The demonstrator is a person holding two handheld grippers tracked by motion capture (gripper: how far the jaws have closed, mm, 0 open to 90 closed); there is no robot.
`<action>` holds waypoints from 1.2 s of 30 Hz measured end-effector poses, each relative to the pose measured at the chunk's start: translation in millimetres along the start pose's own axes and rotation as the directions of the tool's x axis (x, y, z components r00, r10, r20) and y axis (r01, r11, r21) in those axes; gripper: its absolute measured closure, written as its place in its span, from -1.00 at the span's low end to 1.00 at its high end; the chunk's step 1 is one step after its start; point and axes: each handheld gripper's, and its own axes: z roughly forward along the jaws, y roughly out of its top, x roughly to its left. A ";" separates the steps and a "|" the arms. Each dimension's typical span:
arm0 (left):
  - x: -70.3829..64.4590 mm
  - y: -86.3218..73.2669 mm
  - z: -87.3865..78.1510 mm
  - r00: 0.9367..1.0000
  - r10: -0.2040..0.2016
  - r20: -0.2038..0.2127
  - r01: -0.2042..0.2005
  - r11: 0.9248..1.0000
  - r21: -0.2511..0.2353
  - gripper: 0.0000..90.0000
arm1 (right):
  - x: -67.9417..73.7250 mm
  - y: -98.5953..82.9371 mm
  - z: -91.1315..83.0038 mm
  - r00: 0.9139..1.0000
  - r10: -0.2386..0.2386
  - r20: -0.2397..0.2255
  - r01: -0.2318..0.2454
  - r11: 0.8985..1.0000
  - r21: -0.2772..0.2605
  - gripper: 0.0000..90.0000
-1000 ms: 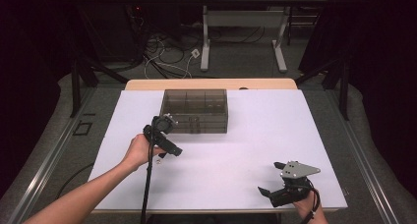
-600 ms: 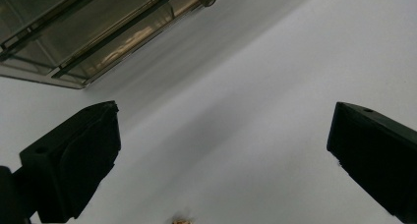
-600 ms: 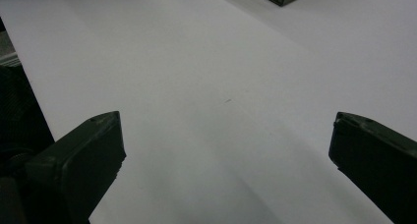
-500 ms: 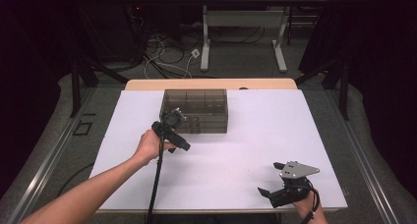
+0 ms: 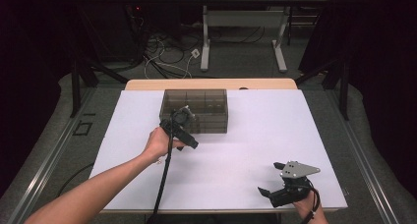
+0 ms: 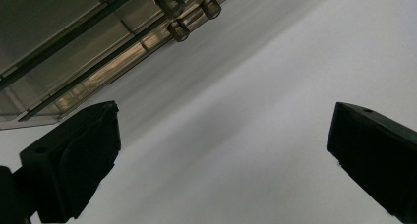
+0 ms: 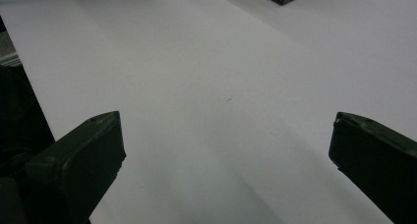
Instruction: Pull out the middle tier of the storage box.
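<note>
A big white table (image 5: 275,135) stands in the middle. Far behind it, cables (image 5: 167,52) lie on the grey floor (image 5: 236,69) beside a desk's white legs (image 5: 205,42).

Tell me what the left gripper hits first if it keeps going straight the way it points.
Probably the bare white table: the open left gripper aims at it, with the smoky compartment box off to one side. Depth is uncertain.

Left tongs (image 6: 221,160) spread wide over white table (image 6: 255,111), clear compartment box (image 6: 74,42) upper left
</note>
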 end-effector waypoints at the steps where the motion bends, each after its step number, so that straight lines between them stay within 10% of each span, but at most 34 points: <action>1: -0.1 0.6 0.3 1.000 -0.001 0.001 0.001 1.000 0.002 -1.00 | 0.0 0.0 0.0 1.000 0.000 0.000 0.000 1.000 0.000 -1.00; 14: 0.5 12.0 5.2 0.984 -0.173 0.039 0.175 0.984 -0.041 -0.97 | -1.6 -0.6 0.9 1.000 0.006 -0.002 -0.006 1.000 -0.017 -1.00; 22: 0.9 21.6 10.0 0.945 -0.322 0.054 0.326 0.942 -0.074 -0.69 | -2.3 -0.7 -1.6 1.000 0.007 -0.003 -0.007 1.000 -0.020 -1.00; 36: -12.2 33.1 12.5 0.902 -0.429 -0.048 0.419 0.897 -0.141 -0.18 | 0.2 0.8 -1.7 1.000 -0.002 -0.021 0.001 1.000 -0.025 -1.00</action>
